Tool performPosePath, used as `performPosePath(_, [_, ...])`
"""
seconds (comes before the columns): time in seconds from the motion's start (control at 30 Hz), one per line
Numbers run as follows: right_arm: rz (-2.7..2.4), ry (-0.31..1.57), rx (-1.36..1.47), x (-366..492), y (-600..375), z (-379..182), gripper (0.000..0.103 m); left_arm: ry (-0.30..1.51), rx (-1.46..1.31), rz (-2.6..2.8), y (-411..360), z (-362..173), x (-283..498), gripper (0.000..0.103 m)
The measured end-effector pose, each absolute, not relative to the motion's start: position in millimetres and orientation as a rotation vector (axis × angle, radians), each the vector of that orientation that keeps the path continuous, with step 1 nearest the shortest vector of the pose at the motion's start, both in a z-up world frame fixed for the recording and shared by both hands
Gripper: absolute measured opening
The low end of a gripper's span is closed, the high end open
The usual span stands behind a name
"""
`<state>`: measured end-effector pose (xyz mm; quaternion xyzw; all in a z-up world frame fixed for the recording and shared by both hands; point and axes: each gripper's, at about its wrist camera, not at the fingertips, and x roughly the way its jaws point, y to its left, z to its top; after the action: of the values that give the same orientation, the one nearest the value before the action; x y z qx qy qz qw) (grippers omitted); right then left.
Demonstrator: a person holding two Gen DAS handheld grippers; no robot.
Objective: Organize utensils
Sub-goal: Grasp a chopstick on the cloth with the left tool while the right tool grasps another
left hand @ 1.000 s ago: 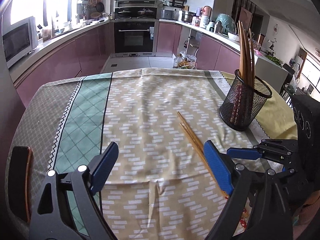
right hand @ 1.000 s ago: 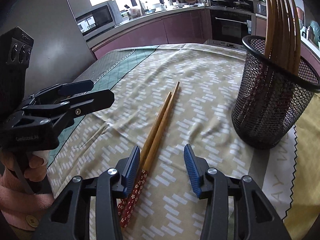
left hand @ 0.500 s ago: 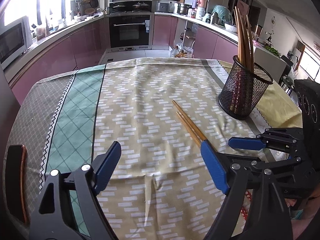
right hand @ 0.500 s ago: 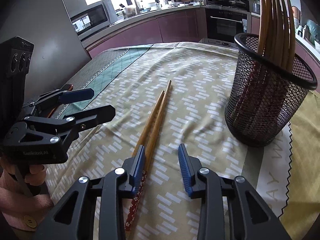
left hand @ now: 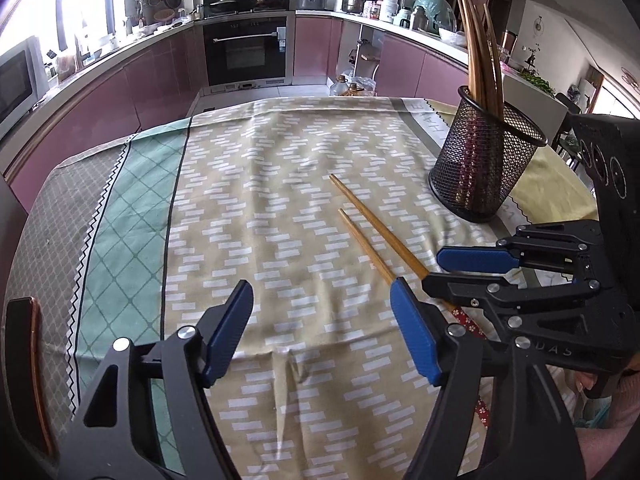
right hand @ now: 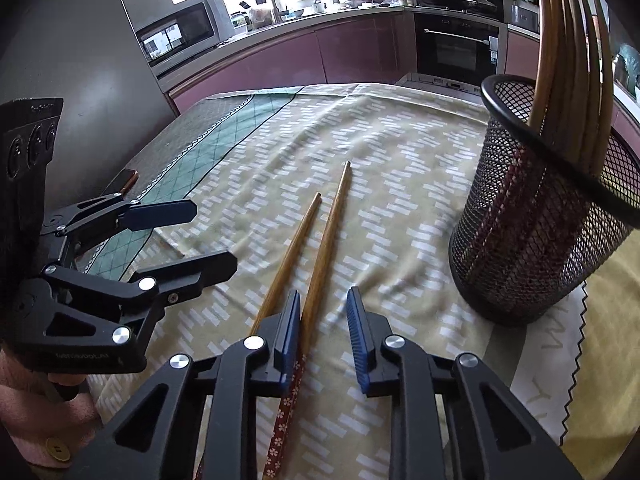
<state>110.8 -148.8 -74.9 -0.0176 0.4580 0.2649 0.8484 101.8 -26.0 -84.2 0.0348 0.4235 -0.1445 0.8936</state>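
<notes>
Chopsticks (right hand: 320,248) flat on the tabletop (right hand: 400,168) — right gripper (right hand: 326,320) closing around one, pads not yet pressing — left gripper (left hand: 320,328) closing, empty.

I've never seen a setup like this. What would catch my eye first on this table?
Probably the two loose chopsticks lying side by side mid-table on the patterned tablecloth, red flowered ends toward the camera. The right gripper has its blue-padded jaws closing around one of them, not yet pressing it. To the right stands a black mesh holder already full of upright chopsticks, while the left gripper hovers over bare cloth, jaws closing on nothing.
</notes>
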Motion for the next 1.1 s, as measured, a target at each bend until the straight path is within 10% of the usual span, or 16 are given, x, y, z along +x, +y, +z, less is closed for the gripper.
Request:
performPosePath(0.33, [0.538,0.972,0.01,113.8,-157.5,-77.2,0.006,0.909,0.091,-0.362,-42.4,-90.4,105.3,0.058])
performPosePath(1.1, [0.506,0.962,-0.06,111.5,-164.9,-76.1,0.018,0.962,0.143,-0.404,-68.5,-102.3,122.2,0.016])
